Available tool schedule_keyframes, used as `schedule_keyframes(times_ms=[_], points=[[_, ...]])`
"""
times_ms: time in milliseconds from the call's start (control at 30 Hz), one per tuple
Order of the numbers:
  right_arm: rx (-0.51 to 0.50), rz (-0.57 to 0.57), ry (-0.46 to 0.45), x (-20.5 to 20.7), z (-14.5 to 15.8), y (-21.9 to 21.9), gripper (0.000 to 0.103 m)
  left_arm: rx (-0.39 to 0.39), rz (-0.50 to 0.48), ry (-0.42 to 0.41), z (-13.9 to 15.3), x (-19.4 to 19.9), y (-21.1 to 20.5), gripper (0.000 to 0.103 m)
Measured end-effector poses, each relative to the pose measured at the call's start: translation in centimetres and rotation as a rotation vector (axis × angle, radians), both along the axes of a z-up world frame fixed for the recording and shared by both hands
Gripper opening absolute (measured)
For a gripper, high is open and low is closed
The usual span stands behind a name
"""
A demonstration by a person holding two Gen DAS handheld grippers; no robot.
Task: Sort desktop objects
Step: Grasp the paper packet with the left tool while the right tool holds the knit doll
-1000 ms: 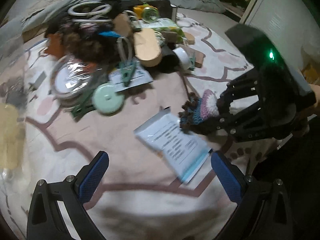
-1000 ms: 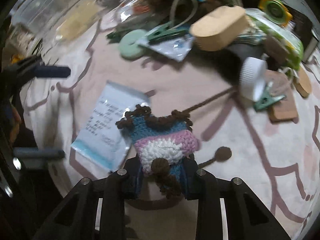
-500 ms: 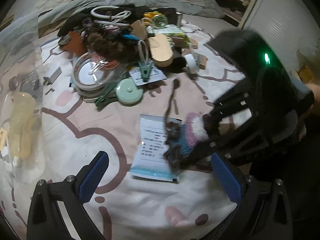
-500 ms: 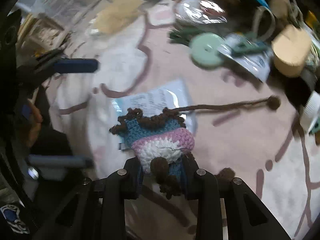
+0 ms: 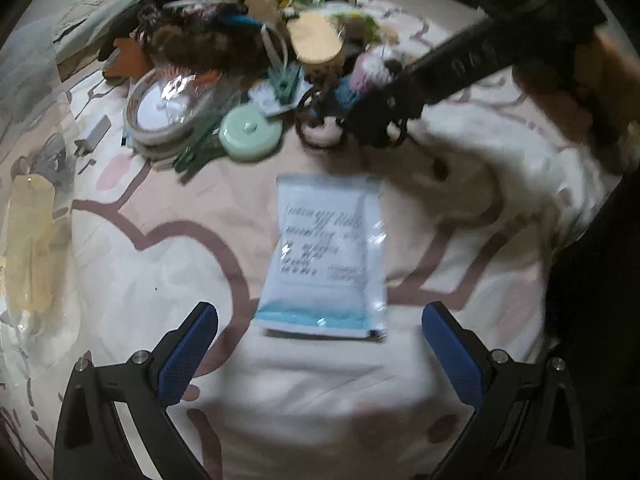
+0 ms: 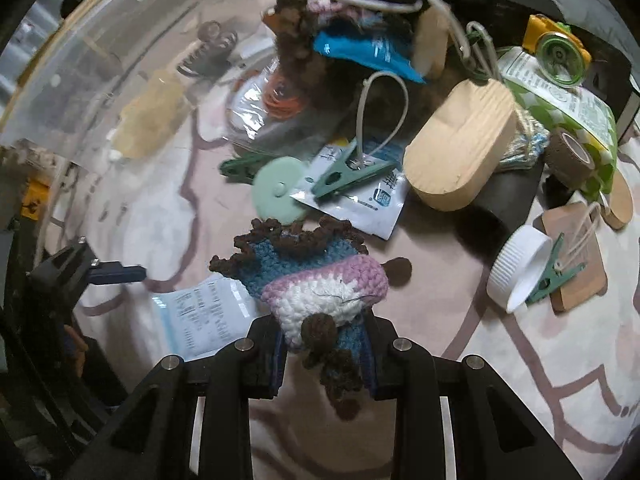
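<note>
R tool [image 6: 326, 354] clenched on crocheted pouch [image 6: 320, 284], blue/pink/white w/ brown trim, held just above the pink-patterned sheet [image 6: 520, 360], near the clutter pile. L tool [image 5: 316, 354] released, jaws wide, nothing btwn pads, hovering over white-and-blue packet [image 5: 326, 256] lying flat on sheet. Mint disc [image 5: 250, 132] & wood block [image 6: 460, 152] sit at pile's edge.
</note>
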State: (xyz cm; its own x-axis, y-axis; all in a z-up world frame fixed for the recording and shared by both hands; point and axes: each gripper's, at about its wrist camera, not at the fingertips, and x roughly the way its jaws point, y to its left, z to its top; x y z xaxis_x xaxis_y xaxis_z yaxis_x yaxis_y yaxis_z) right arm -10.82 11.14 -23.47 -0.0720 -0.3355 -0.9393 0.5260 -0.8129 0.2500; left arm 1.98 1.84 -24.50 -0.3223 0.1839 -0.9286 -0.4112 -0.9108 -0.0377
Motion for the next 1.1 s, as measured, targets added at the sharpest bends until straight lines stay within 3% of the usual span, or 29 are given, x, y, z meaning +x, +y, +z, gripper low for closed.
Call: schedule_keyframes(times_ms=[100,333,500,700,1100], points=[[0.041,0.021,-0.012,-0.3,-1.0,-0.8,0.031,-0.091,0.017,-0.008,-1.4,-0.1,-0.6,0.103],[0.067,0.051,-0.064,0.1,-2.3,-2.5,0.031,-0.149,0.172,0.011,-1.0,-1.2,-4.7,0.103],[0.022,0.08,-0.136,1.5,-2.6,-3.2,0.031,-0.026,0.143,-0.01,0.1,-1.0,-6.2,0.103],[-0.05,0.149,-0.192,3.7,-1.7,-4.0,0.031,0.072,0.117,-0.077,0.4,-2.1,-3.5,0.103],[-0.111,-0.031,-0.091,1.4,1.7,2.7,0.031,-0.039,0.131,-0.147,-2.1,-4.9,0.4,0.103]])
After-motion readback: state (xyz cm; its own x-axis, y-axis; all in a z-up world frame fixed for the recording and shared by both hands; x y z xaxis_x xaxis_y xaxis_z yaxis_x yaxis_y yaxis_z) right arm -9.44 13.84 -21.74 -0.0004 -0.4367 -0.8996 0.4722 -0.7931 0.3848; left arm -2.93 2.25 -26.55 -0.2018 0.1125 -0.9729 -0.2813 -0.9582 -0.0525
